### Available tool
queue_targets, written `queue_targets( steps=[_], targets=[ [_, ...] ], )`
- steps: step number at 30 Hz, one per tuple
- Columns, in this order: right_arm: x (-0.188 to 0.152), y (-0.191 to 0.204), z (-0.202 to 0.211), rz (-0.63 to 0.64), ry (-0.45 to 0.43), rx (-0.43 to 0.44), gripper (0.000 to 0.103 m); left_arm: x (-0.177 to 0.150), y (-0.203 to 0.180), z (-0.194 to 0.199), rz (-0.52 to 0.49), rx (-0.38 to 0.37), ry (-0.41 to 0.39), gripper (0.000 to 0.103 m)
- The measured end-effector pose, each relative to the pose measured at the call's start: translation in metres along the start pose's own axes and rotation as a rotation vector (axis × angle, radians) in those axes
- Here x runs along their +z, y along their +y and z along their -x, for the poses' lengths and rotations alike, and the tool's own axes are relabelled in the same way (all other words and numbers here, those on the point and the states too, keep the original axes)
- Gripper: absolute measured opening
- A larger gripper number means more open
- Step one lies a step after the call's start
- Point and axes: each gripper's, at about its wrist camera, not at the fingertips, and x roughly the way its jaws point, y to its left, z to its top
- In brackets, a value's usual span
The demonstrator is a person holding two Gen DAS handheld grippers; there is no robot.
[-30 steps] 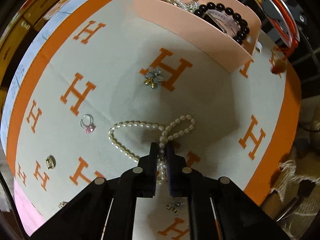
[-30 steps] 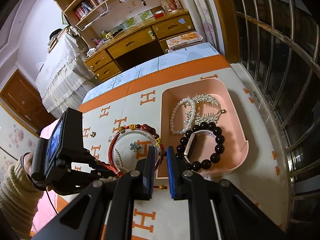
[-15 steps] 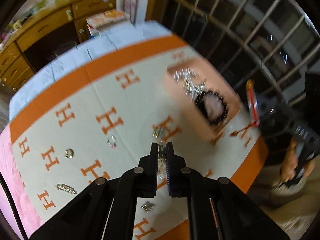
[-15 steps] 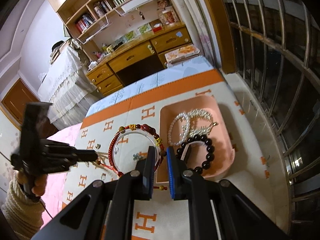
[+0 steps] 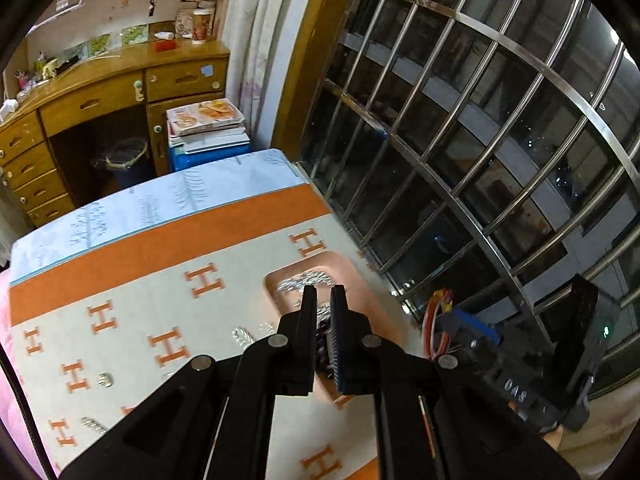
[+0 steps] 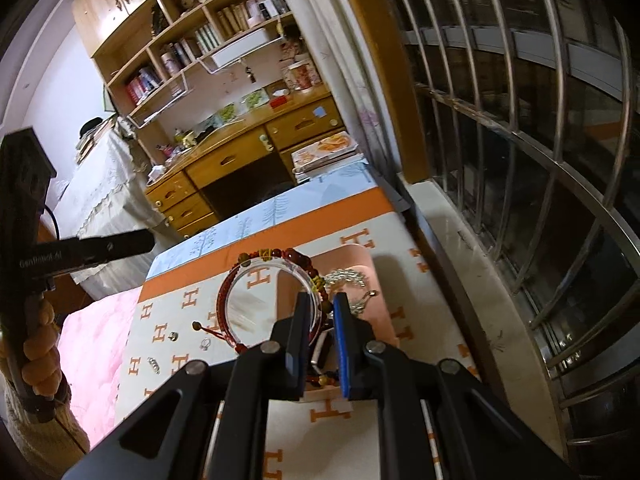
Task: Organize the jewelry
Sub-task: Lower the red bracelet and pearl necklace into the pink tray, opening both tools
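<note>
- While your right gripper is clamped on the red bracelet at the hoop's near-right side, treat the load as light and floppy. It is cord and beads with loose knotted ends, and what looks like a clear stiff bangle rides inside it and could slide out.
- You likely hold better on the cord than on a round bead — beads roll between flat pads.
- From those jaws the hoop juts forward and to the left, in the air above the lettered cloth and the left edge of the pink tray.
- That tray lies just beyond and below your fingertips, with a silver hairpiece at its far end.
- Your left gripper has its jaws together and points at the same tray. A pale blur shows in the gap — whether it is a held strand, you cannot tell.
</note>
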Motion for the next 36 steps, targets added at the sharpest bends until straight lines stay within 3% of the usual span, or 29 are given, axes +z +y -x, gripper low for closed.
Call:
queue_targets(
  steps=[5,14,20,22,23,36],
  targets=[
    [-0.001,-0.008,-0.009,-0.011,0.022,-0.011,0.011,-0.001,-0.011,-0.049,0.023,-0.032,0.047,0.005],
    [-0.004,-0.005,-0.050,0.010,0.115,-0.027,0.012,-0.017,-0.002,-0.078,-0.008,0.055,0.086,0.008],
    [-0.012,-0.003,-0.087,0.031,0.212,-0.065,0.012,-0.031,0.026,-0.080,0.043,0.101,0.101,0.038],
    [-0.014,-0.003,-0.094,0.041,0.226,-0.088,0.013,-0.036,0.035,-0.078,0.059,0.114,0.095,0.058],
    [-0.015,-0.003,-0.096,0.038,0.231,-0.086,0.013,-0.038,0.037,-0.078,0.063,0.119,0.092,0.060],
    [-0.021,-0.003,-0.088,0.022,0.228,-0.036,0.013,-0.067,0.065,-0.115,0.159,0.125,0.207,0.060]
  ],
)
